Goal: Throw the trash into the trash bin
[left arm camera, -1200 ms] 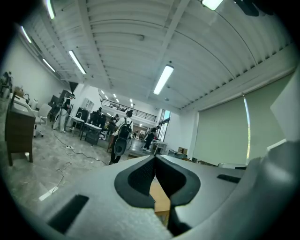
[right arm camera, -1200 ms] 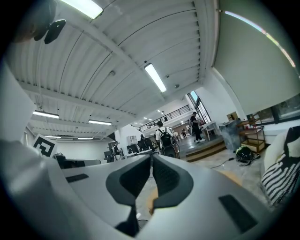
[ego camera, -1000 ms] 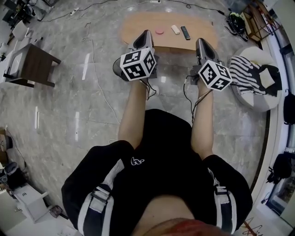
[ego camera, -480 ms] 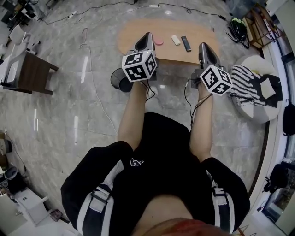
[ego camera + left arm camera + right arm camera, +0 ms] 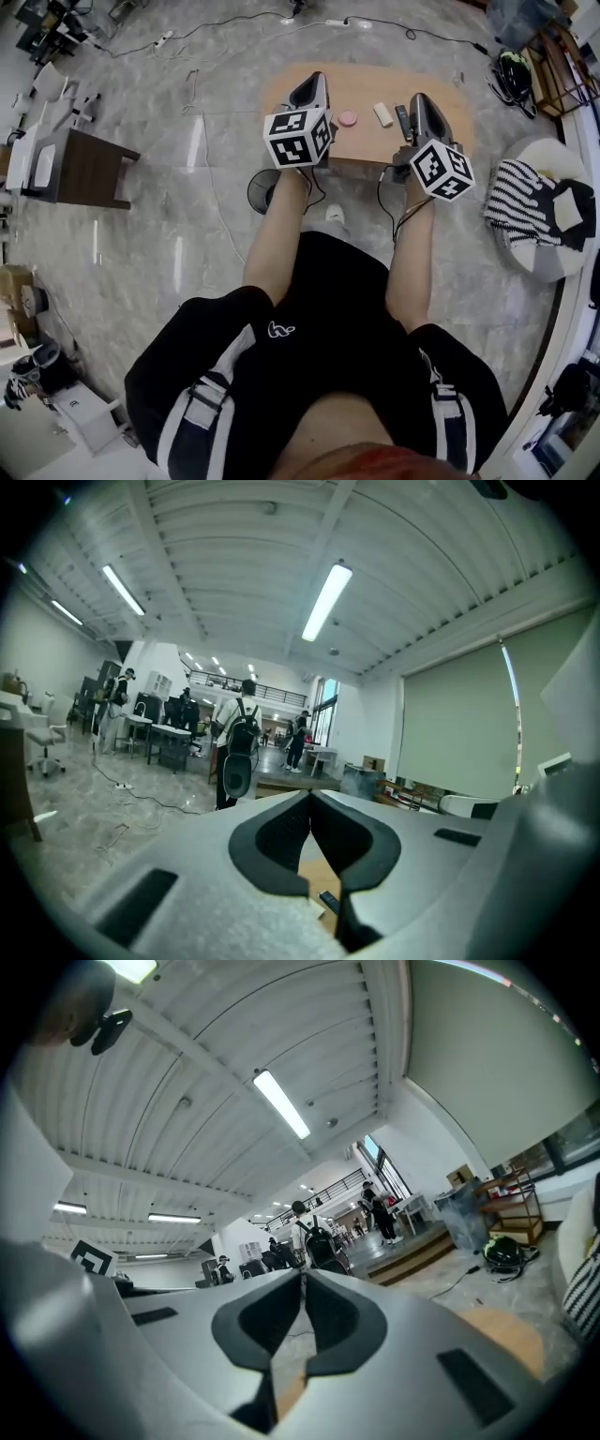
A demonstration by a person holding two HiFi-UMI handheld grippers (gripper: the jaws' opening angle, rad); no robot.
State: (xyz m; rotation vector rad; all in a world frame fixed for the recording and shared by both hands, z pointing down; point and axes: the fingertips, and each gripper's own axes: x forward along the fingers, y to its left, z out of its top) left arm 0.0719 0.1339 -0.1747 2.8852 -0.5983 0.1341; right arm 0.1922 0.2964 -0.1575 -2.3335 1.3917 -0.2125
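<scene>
Left claw (image 5: 315,86) closed, empty; right claw (image 5: 419,99) closed, empty; both over oval light wooden table (image 5: 450,94); black round mesh bin (image 5: 261,190) near table

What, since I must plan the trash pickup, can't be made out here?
Bin, head view: left forearm covers its right side; contents not visible.
Remote, head view: right gripper hides its right edge.
Pink thing and white thing, head view: too small to identify.
Table, gripper views: only slivers show under the shut jaws.
</scene>
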